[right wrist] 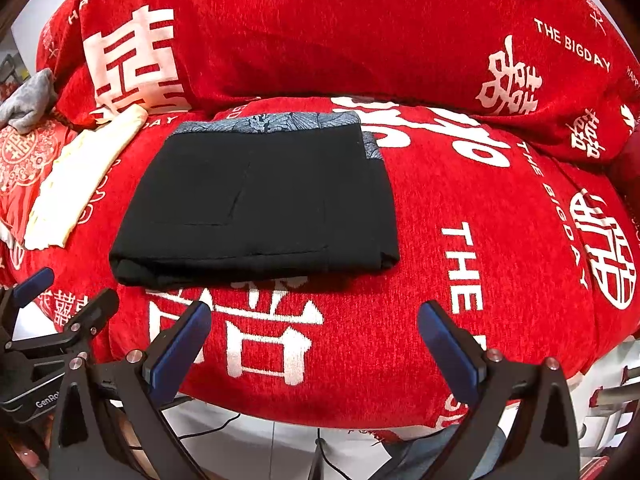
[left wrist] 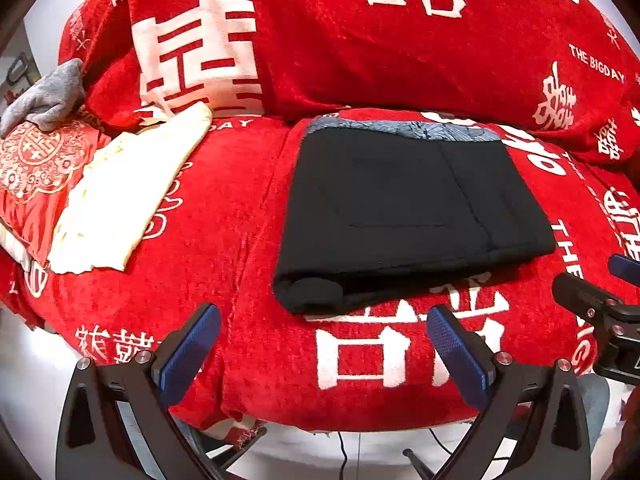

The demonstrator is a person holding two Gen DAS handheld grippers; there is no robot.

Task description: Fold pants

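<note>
Black pants [left wrist: 408,216] [right wrist: 260,200]: folded into compact rectangular bundle, several layers thick, lying flat on red sofa seat cushion. Blue-grey patterned lining strip shows along far edge, and at far right corner in right wrist view. Faint pocket seam lines visible on top face. Near edge thick and rounded; near left corner shows rolled fold end in left wrist view. Nothing touching it. Bundle sits squarely, edges roughly parallel to cushion front.

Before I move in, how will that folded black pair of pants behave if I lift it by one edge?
Probably floppy: the black pants are soft cloth folded in several layers, so lifting one edge would likely let the stack droop and unfold. It may drag rather than slide on the nubby red cover. Both grippers are open and clear of it.
</note>
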